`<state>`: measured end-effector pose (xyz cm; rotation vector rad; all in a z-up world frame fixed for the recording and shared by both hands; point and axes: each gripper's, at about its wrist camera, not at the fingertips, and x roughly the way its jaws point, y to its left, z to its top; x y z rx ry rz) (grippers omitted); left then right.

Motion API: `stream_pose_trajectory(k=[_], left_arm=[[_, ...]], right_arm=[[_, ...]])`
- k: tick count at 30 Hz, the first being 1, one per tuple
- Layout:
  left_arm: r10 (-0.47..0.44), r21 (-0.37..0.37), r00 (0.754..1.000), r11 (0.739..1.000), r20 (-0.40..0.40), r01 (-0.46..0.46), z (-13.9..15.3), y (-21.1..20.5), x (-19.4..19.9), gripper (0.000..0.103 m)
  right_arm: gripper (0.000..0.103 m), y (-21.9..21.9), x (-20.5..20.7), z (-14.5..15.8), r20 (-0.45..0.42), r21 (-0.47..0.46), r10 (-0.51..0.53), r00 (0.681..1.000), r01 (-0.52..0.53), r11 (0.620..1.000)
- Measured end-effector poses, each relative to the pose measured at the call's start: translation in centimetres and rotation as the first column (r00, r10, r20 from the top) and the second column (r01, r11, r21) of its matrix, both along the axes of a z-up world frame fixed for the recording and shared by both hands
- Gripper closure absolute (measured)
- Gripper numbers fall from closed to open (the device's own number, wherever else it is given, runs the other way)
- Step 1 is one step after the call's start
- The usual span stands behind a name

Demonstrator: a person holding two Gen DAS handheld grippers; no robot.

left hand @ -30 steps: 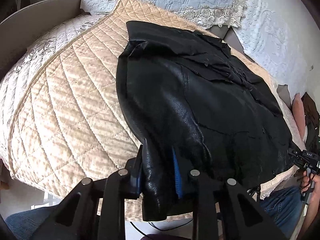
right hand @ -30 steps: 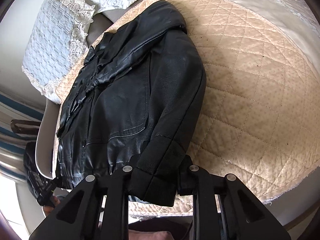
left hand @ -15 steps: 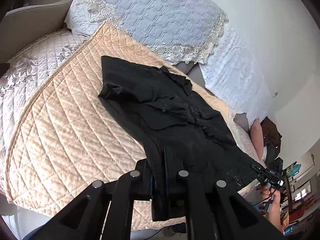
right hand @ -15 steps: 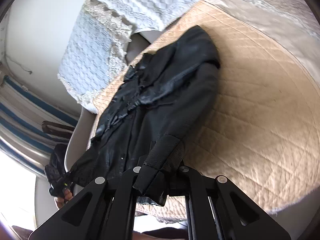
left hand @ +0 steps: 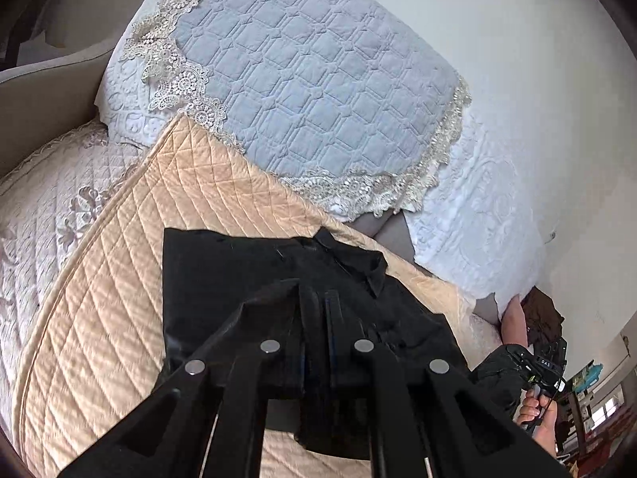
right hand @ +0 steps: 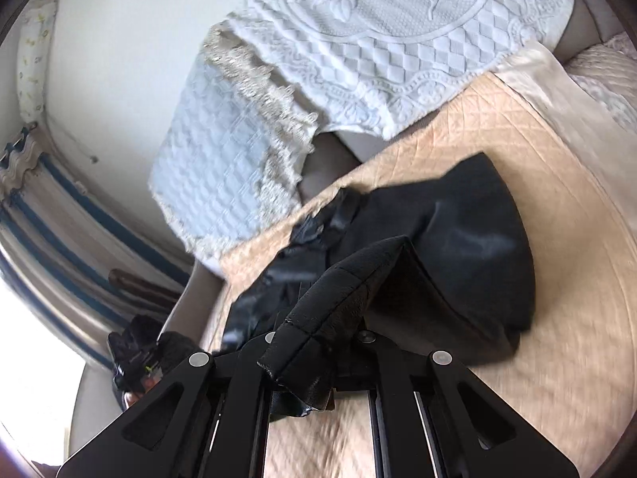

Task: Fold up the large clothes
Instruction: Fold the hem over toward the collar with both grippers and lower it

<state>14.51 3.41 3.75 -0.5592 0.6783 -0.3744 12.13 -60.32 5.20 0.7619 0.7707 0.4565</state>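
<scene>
Left wrist view hides most of what you hold: your left gripper (left hand: 318, 318) is black against the black jacket (left hand: 223, 271), so the fingers and the fabric run together, and only a dark fold hanging below the frame tells them apart. Its jaws are together, clamped on that lower edge of the jacket. The far right of this view cuts off your right hand (left hand: 537, 410) and the right gripper (left hand: 533, 362), both small at the rim.

Right wrist view is smeared with blur, worst along the quilt (right hand: 557, 279) and the lace cover (right hand: 247, 127). Your right gripper (right hand: 318, 342) has its jaws shut tight on a cuffed sleeve end (right hand: 318, 338), which rises in a stiff ridge over the fingers and hides their tips. At lower left your left gripper (right hand: 135, 358) is a dark shape, too dim to read.

The jacket lies on the peach quilt (left hand: 99, 338), its long axis running away from you, collar (left hand: 358, 259) toward the pillows (left hand: 318, 79), hem end lifted in both grippers.
</scene>
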Motion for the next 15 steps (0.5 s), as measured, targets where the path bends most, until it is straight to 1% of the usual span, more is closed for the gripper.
stream_pose_trajectory(k=[2, 3, 5, 6, 7, 9, 10, 11, 12, 13, 14, 15], left_arm=[[0.026, -0.009, 0.999, 1.0, -0.035, -0.027, -1.1, -0.1, 3.2, 0.096], [0.043, 0.002, 0.998, 0.999, -0.05, -0.043, -1.8, -0.1, 4.8, 0.096], [0.073, 0.01, 0.992, 0.997, -0.105, -0.072, -3.7, -0.1, 7.6, 0.096], [0.088, 0.026, 0.987, 0.996, -0.135, -0.086, -5.1, 0.0, 9.1, 0.095], [0.098, 0.038, 0.981, 0.995, -0.166, -0.093, -6.4, 0.0, 10.1, 0.095], [0.103, 0.073, 0.968, 0.993, -0.23, -0.089, -8.6, -0.4, 11.9, 0.094], [0.107, 0.093, 0.962, 0.992, -0.251, -0.086, -9.2, -0.7, 12.3, 0.092], [0.102, 0.096, 0.96, 0.992, -0.262, -0.079, -9.3, -0.8, 12.5, 0.092], [0.095, 0.084, 0.963, 0.994, -0.253, -0.075, -9.1, -0.6, 12.3, 0.092], [0.097, 0.073, 0.969, 0.994, -0.225, -0.083, -8.6, -0.2, 11.7, 0.086], [0.11, 0.074, 0.975, 0.993, -0.193, -0.097, -8.0, 0.2, 11.0, 0.081], [0.134, 0.084, 0.977, 0.989, -0.166, -0.122, -7.5, 0.7, 10.5, 0.07]], right_arm=[[0.097, -0.4, 3.8, -1.1, -0.028, -0.009, -0.023, 0.999, 0.023, 1.0], [0.097, -0.7, 5.1, -1.8, -0.044, -0.013, -0.034, 0.998, 0.033, 0.999], [0.097, -1.1, 8.6, -4.0, -0.097, -0.022, -0.066, 0.993, 0.064, 0.998], [0.096, -1.2, 9.9, -5.0, -0.12, -0.031, -0.075, 0.99, 0.072, 0.997], [0.093, -1.3, 11.5, -6.5, -0.152, -0.035, -0.083, 0.985, 0.079, 0.996], [0.084, -1.6, 13.7, -9.1, -0.214, -0.021, -0.084, 0.973, 0.082, 0.996], [0.079, -1.6, 14.4, -10.2, -0.246, -0.035, -0.097, 0.964, 0.092, 0.995], [0.079, -1.5, 14.7, -10.9, -0.26, -0.071, -0.111, 0.959, 0.095, 0.993], [0.078, -1.4, 14.8, -11.0, -0.257, -0.086, -0.114, 0.96, 0.094, 0.992], [0.073, -1.4, 14.5, -10.7, -0.234, -0.082, -0.108, 0.966, 0.091, 0.992], [0.059, -1.7, 13.6, -10.0, -0.176, -0.046, -0.09, 0.98, 0.083, 0.996], [0.052, -2.1, 12.9, -9.2, -0.133, -0.029, -0.083, 0.988, 0.08, 0.996]])
